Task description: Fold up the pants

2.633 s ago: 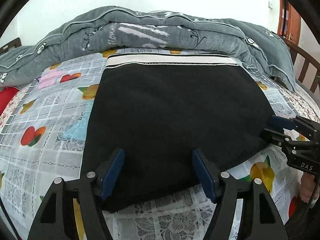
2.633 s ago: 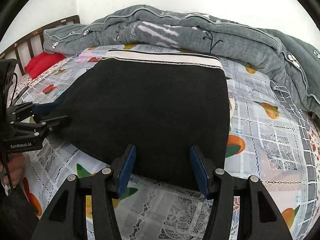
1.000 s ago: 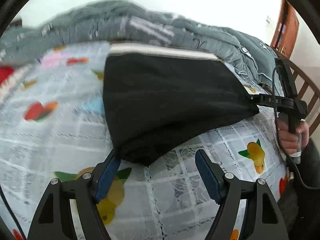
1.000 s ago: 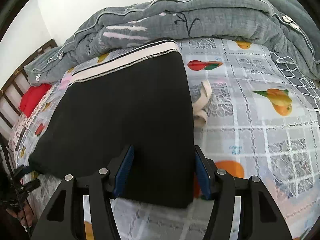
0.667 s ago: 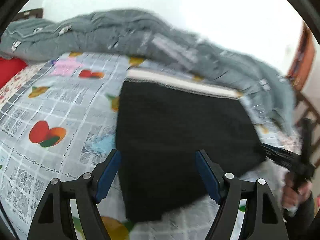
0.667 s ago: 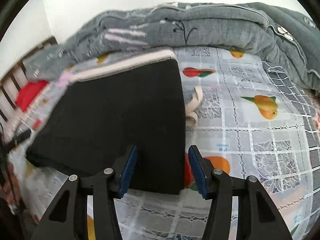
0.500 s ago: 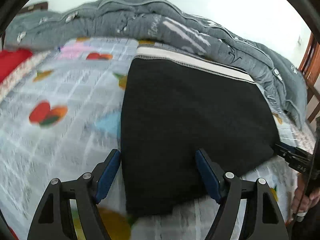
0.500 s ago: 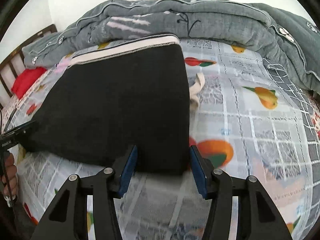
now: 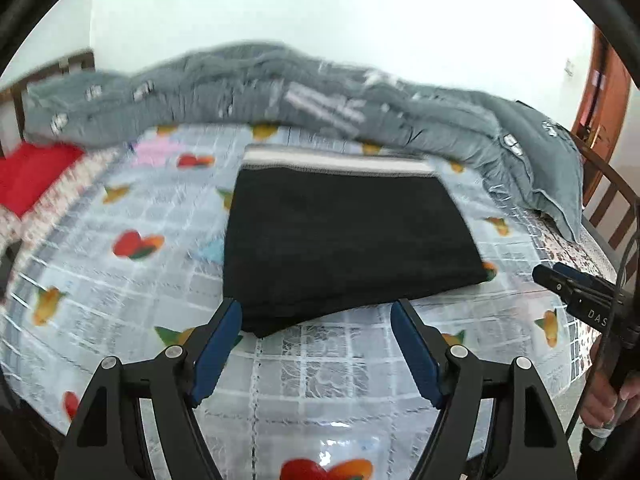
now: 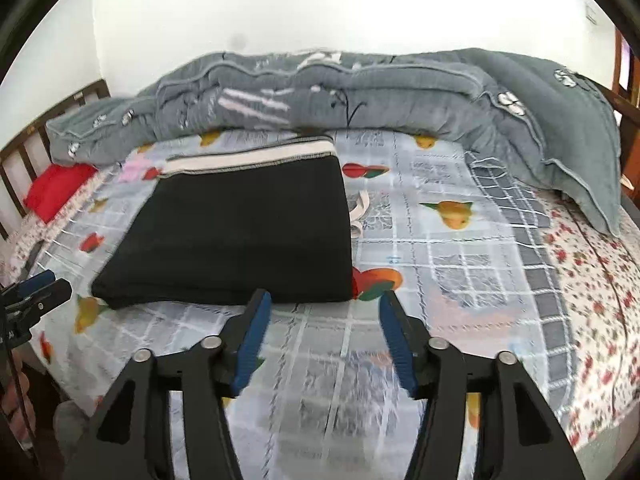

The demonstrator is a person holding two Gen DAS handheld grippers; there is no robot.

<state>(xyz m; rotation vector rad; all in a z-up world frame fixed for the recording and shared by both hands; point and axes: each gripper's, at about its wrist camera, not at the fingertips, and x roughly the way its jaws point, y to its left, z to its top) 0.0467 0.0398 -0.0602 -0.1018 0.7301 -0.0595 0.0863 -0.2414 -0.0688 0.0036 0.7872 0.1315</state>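
Note:
The black pants [image 9: 344, 248] lie folded into a flat rectangle on the bed, their white waistband [image 9: 340, 162] at the far end. In the right wrist view the same pants [image 10: 240, 244] sit left of centre, with a white drawstring [image 10: 360, 210] poking out on their right. My left gripper [image 9: 318, 312] hangs open just short of the pants' near corner, nothing between its blue pads. My right gripper [image 10: 324, 304] is also back from the near edge; its jaws are opening and hold nothing. Each gripper shows at the edge of the other's view.
A fruit-print sheet [image 10: 460, 280] covers the bed. A rumpled grey quilt [image 10: 360, 92] is piled along the far side. A red pillow [image 9: 32, 172] lies at the far left. Wooden bed rails [image 9: 612, 208] stand on the right, and a person's hand [image 9: 608, 396] grips the other handle.
Both grippers have pulled back and risen from over the pants' near edge; the pants now lie wholly beyond the fingers. The right jaws have widened a little.

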